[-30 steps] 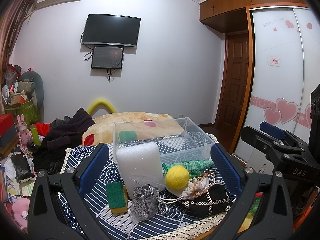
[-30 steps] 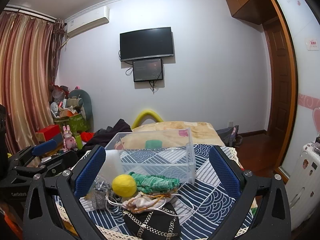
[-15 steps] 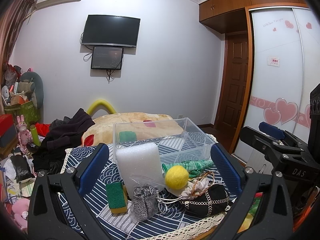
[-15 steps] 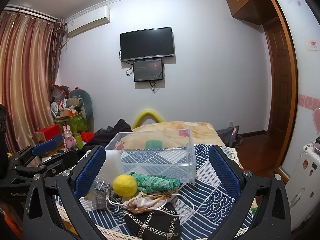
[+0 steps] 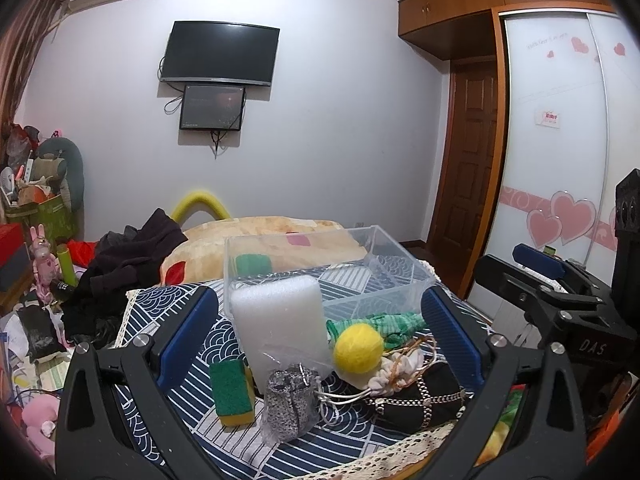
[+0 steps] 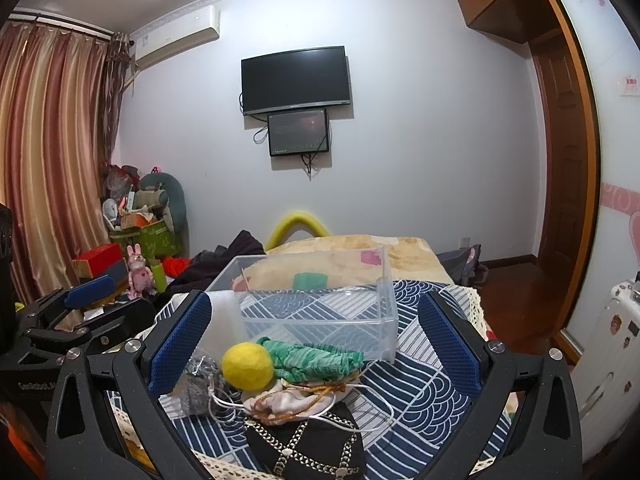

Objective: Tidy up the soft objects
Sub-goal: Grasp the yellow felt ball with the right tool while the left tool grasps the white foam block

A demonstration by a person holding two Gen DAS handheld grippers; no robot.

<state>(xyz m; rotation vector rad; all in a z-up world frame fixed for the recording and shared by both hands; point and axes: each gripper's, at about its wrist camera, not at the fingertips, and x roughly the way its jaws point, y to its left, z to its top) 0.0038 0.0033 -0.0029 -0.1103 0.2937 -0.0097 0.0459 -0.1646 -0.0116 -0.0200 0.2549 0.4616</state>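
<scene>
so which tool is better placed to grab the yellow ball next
Probably the left. In the left wrist view the yellow felt ball sits near the middle of the open left tool. In the right wrist view it lies off toward the right tool's left finger.

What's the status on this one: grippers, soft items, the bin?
Left gripper open, right gripper open, both holding nothing. Yellow ball, white foam block, green sponge on the tablecloth. Clear bin behind them, unobstructed.

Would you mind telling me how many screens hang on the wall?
2: a large television above, and a smaller monitor mounted directly beneath it.
</scene>
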